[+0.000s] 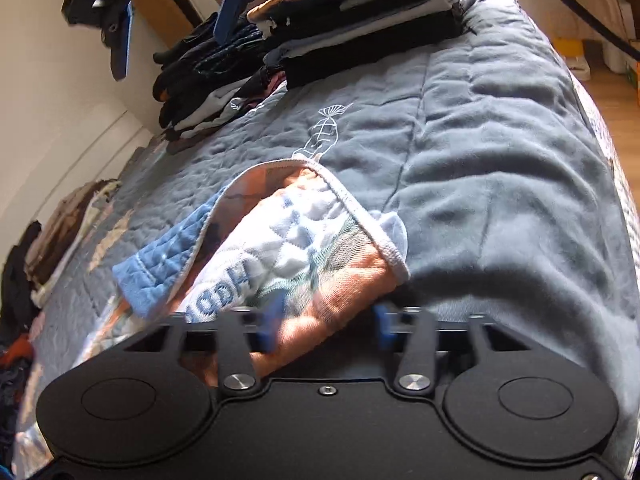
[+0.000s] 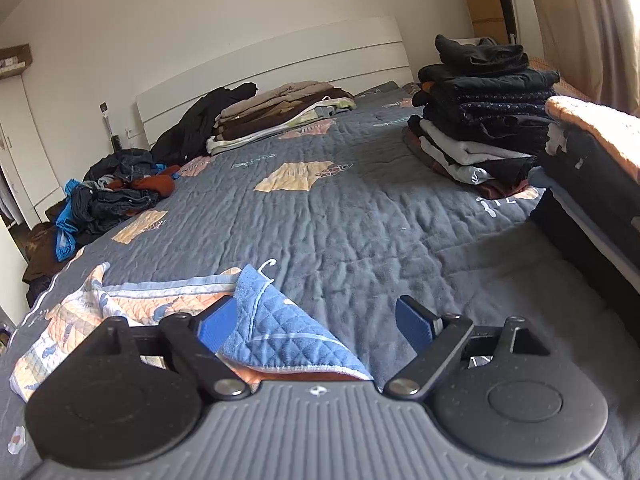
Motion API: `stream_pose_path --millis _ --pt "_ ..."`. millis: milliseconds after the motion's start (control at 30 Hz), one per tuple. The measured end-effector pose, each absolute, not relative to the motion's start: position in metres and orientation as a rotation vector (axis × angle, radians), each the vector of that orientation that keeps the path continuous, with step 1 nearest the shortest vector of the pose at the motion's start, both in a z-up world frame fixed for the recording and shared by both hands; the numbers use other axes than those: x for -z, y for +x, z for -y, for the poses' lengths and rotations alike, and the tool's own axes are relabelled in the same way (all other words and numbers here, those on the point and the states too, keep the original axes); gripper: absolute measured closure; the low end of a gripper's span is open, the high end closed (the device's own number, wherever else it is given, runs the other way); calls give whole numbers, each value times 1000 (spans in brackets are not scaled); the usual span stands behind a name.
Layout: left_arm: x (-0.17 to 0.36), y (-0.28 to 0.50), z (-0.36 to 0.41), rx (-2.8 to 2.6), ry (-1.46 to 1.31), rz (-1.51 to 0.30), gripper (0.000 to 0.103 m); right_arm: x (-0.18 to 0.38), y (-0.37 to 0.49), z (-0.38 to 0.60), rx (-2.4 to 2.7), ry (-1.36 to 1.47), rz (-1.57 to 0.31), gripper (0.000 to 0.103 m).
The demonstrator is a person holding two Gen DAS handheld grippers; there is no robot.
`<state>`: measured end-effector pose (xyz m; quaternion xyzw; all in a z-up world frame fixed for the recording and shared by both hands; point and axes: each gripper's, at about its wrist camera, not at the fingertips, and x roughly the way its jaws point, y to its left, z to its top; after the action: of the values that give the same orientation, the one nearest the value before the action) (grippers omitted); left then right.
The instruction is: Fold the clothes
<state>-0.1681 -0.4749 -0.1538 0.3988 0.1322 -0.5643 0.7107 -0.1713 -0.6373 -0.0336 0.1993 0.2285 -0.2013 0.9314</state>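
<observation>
A quilted garment in orange, white and blue point(image 1: 288, 256) lies crumpled on the grey bedspread point(image 1: 500, 160). It also shows in the right wrist view point(image 2: 280, 332). My left gripper point(image 1: 326, 324) sits low over it, jaws apart, with orange cloth between the blue pads point(image 1: 272, 322). I cannot tell whether the pads pinch it. My right gripper point(image 2: 316, 320) is open, with a blue corner of the garment lying between its fingers point(image 2: 416, 324). The right gripper also shows at the top left of the left wrist view point(image 1: 176, 28), raised above the bed.
Two stacks of folded clothes point(image 2: 480, 120) point(image 1: 360, 28) stand on the bed's right side. A folded brown pile point(image 2: 280, 112) lies by the headboard. A heap of unfolded clothes point(image 2: 116, 196) lies at the left edge. Wooden floor point(image 1: 616, 92) lies beyond the bed.
</observation>
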Motion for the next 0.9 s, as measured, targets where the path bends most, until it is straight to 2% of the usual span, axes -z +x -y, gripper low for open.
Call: stream_pose_path --millis 33,133,433,600,667,733,900 --pt "154 -165 478 1258 875 -306 88 34 -172 639 412 412 -466 17" --pt "141 -154 484 1289 802 -370 94 36 -176 644 419 419 -462 17" --pt "26 -100 488 1496 314 -553 97 28 -206 666 476 494 -376 17" --pt "50 -68 530 1370 340 -631 95 30 -217 678 512 529 -351 17" --pt "74 -61 547 1261 455 -627 92 31 -218 681 518 531 -355 17" --pt "90 -61 551 1159 568 -595 76 32 -217 682 516 525 -363 17" --pt "78 -65 513 1063 545 -500 51 35 -217 685 515 529 -366 17"
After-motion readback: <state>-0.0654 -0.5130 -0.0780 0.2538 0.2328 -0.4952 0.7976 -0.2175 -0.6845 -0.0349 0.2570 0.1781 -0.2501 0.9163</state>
